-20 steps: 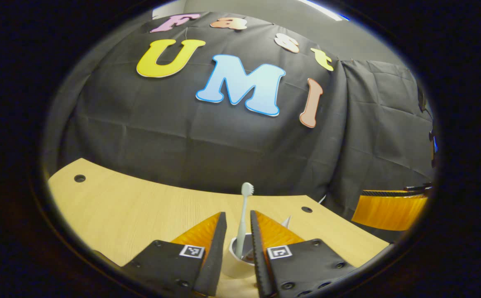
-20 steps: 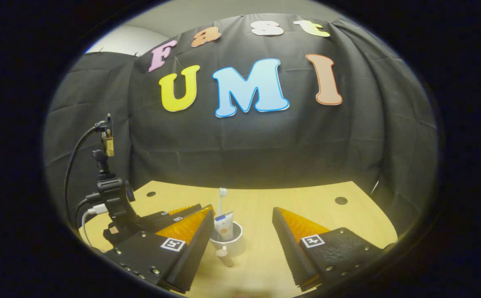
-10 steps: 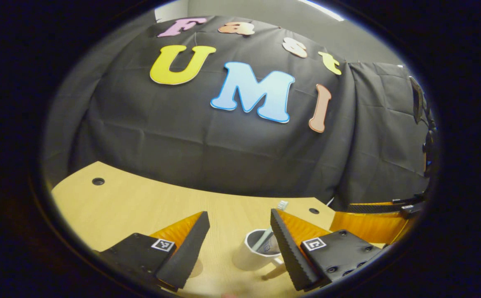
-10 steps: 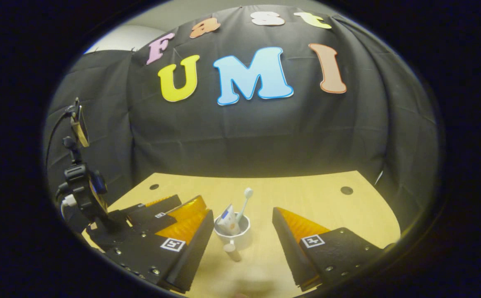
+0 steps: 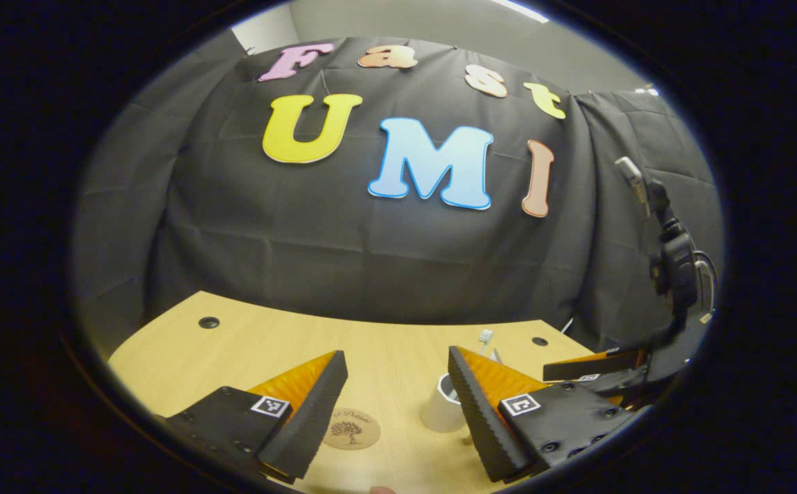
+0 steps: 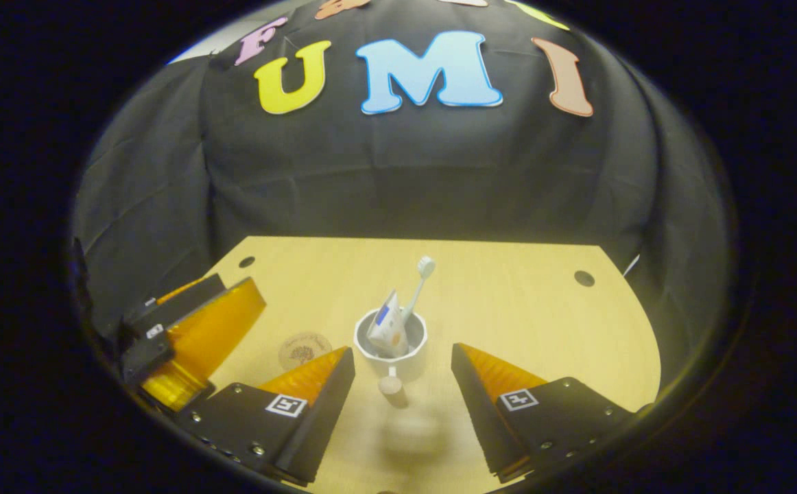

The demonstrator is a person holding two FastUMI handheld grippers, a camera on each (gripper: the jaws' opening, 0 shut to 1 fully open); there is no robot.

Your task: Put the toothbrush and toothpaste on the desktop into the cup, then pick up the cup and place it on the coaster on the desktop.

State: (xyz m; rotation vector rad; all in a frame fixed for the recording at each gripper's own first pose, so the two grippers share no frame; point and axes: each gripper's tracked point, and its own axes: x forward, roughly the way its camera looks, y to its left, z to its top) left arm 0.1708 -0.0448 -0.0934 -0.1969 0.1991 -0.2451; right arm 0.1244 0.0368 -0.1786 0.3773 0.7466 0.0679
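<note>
Standing mid-bench, the white ceramic cup (image 6: pixel 391 348) holds the pale toothbrush (image 6: pixel 418 287) and toothpaste tube (image 6: pixel 386 328), beside the round cork coaster (image 6: pixel 304 349); left tool (image 5: pixel 393 406) and right tool (image 6: pixel 402 374) both gape, released.

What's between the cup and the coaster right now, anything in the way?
Nothing: in the right gripper view only bare desktop separates the cup from the coaster. The right gripper is open and short of the cup.
</note>
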